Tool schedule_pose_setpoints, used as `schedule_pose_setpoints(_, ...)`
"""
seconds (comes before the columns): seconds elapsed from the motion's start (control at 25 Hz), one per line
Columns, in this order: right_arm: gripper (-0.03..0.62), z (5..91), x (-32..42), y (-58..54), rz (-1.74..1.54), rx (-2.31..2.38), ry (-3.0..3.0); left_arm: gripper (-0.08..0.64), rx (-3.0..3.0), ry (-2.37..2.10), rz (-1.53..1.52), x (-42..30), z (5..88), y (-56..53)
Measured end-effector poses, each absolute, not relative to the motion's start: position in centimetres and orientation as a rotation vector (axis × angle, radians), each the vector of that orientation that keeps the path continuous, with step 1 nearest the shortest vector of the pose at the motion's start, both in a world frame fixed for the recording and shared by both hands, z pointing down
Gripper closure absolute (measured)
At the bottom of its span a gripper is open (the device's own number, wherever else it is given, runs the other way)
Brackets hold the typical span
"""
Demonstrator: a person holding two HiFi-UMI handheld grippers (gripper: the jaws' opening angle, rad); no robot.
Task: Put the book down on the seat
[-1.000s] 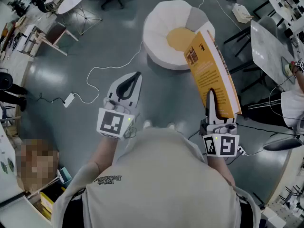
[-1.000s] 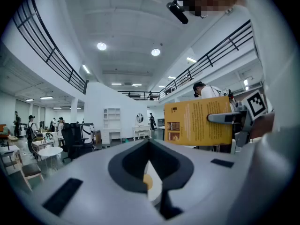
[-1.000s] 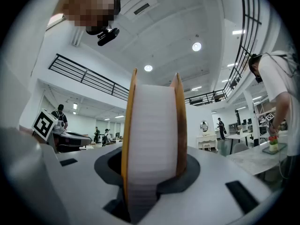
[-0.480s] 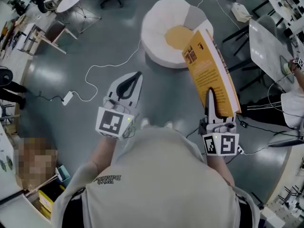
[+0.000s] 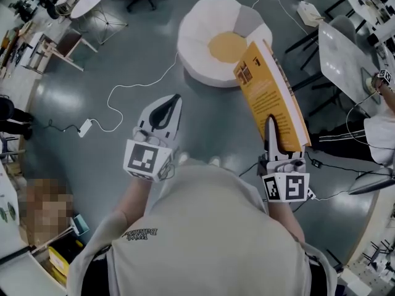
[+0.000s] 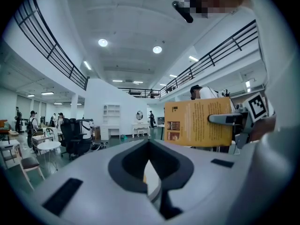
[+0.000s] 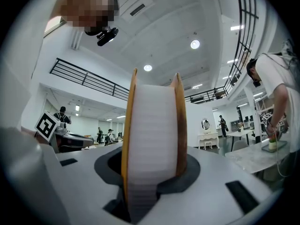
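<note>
Still clamps the orange book [image 5: 266,94] upright by its lower edge in the right gripper [image 5: 271,127], keeps the left gripper [image 5: 175,98] closed and empty alongside, barely nears the white seat [image 5: 203,32] ahead of the jaws, leaving the put-down undone.

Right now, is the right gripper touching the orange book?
Touching. The right gripper clamps the book; the right gripper view shows jaws pressing both covers.

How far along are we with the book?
Picked up: the book is clamped in the right gripper. In hand: it hangs in the air, short of the round white seat. Left: lower it onto the seat, release. The left gripper is shut, empty.
</note>
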State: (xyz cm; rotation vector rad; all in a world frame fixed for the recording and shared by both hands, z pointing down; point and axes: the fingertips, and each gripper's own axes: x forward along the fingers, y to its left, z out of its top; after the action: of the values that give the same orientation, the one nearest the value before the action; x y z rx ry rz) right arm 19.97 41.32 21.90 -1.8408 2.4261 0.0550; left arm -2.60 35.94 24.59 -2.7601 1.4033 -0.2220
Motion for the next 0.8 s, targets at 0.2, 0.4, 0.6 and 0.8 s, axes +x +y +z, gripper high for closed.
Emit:
schedule_pose_setpoints(0.2, 0.44, 22.6, 22.4, 41.4, 0.062, -1.832, 2.438, 0.551, -2.746, 1.416, -0.219, -0.1, 24.6, 36.5)
schedule_pose_setpoints(0.4, 0.439, 23.0, 23.5, 41.1, 0.06, -1.799, 2.438, 0.551, -2.743, 1.417, -0.24, 1.2, 25.4, 37.3)
schedule_pose_setpoints(0.6, 0.439, 22.7, 23.0, 39.4, 0.064, -1.788, 2.433, 0.551, -2.733, 1.43, -0.252, 0.5, 25.6, 36.1)
schedule_pose_setpoints(0.8, 0.44, 23.1, 22.1, 36.7, 0.063, -1.789, 2.447, 0.551, -2.731, 1.444, -0.237, -0.4, 25.9, 33.7)
